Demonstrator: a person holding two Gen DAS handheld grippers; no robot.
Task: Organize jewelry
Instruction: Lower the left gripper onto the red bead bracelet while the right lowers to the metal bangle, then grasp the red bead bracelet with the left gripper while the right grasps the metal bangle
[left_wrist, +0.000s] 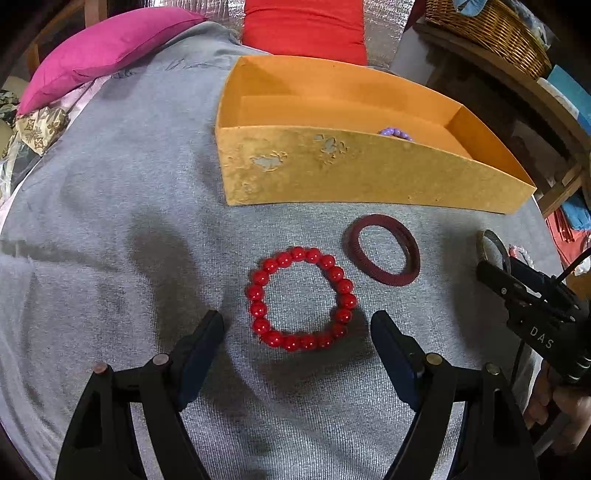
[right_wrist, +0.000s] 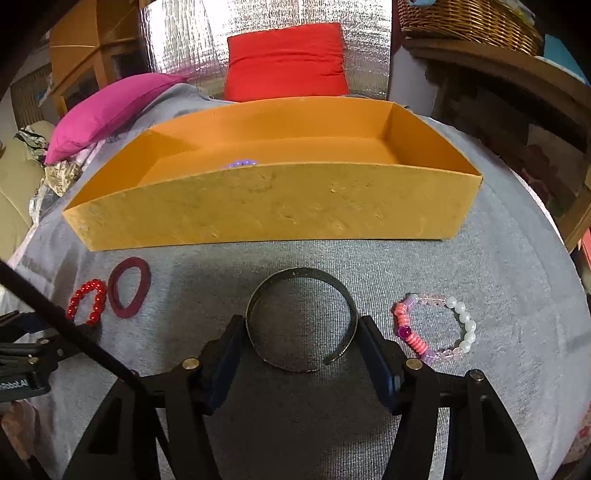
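Right wrist: gripper (right_wrist: 301, 332) around cuff bangle (right_wrist: 301, 321).

Home: cushions (right_wrist: 286, 61), wicker basket (right_wrist: 469, 22).

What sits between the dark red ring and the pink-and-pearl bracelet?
The dark metal cuff, in the right wrist view, between the dark red ring and the pink-and-pearl bracelet.

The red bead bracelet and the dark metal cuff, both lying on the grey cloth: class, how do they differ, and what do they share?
The red bead bracelet is a closed ring of round glossy beads; the dark metal cuff is a smooth flat band with a gap. The bracelet lies beyond the left gripper's wide-open fingertips, untouched; the cuff sits between the right gripper's pads, which meet its sides. Both lie flat before the orange box.
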